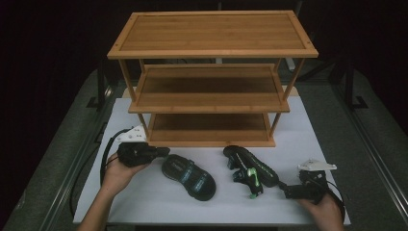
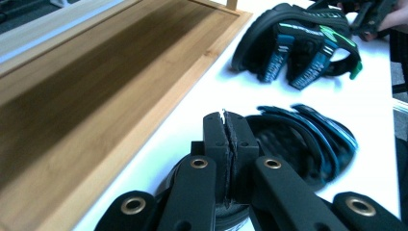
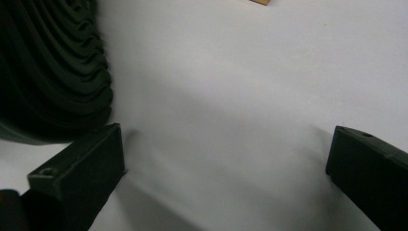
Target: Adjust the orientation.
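Left gripper point(image 1: 161, 152), fingers pressed together on nothing, hovers beside the near black strapped sandal point(image 1: 188, 176); right gripper point(image 3: 226, 178) gapes empty. Next, probably: grasp.

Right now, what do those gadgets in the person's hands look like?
Each is a black handheld tool: the left claw and right claw end in two flat black jaws on arms with brass-coloured rivets. A pale grey three-cornered plate sits on top, and a black cable trails off. No sleeves are visible.
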